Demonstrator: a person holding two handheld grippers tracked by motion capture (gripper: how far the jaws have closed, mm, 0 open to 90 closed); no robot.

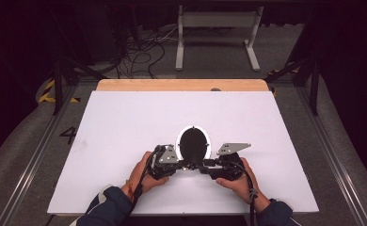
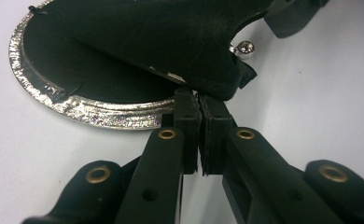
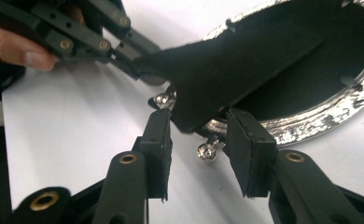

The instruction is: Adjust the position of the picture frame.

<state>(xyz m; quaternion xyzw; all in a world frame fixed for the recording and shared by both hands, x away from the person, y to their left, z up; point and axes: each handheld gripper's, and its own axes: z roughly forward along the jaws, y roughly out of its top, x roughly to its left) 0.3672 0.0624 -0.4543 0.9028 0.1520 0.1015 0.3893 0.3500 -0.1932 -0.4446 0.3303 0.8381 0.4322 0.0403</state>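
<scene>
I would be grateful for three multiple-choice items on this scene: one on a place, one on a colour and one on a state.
1. Where on the white board is the black pouch?
A. Far left corner
B. Middle, towards the person's edge
C. Far right corner

2. What colour is the pouch's rim?
A. Red
B. Blue
C. Silver

3. How is the left claw?
A. Shut on the pouch's edge
B. Wide open
C. Lying unheld

Answers: 1 B, the high view shows it just ahead of both hands. 2 C, the rim glints silver. 3 A, the pads meet on the black fabric.
</scene>
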